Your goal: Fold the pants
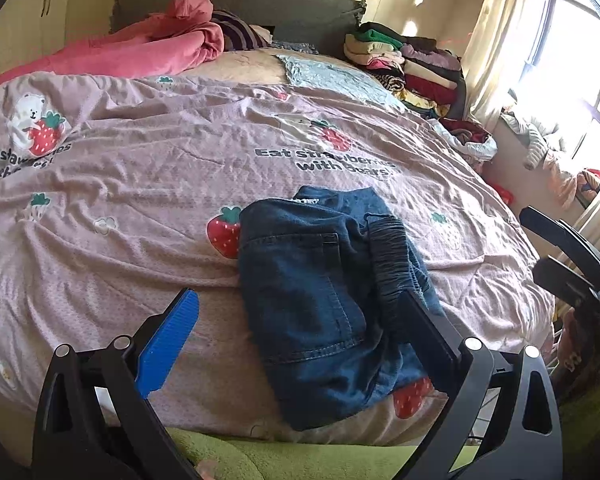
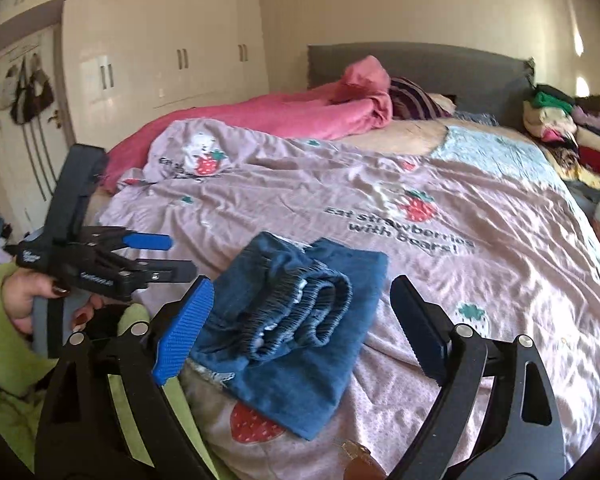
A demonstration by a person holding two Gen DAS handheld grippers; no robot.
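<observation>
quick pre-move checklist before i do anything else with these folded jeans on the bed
1. Jeans folded into a compact bundle: ok, elastic waistband on top.
2. Right gripper free of the fabric: ok, jaws wide, pads not pressing.
3. Left gripper free of the fabric: ok, jaws open, nothing pinched.
4. Bundle fully supported on the bedspread: cannot tell, it lies close to the near edge.
5. Fold neat: not ok, waistband is bunched and one layer sticks out.
6. Room on the clothes stack by the headboard: cannot tell.
</observation>
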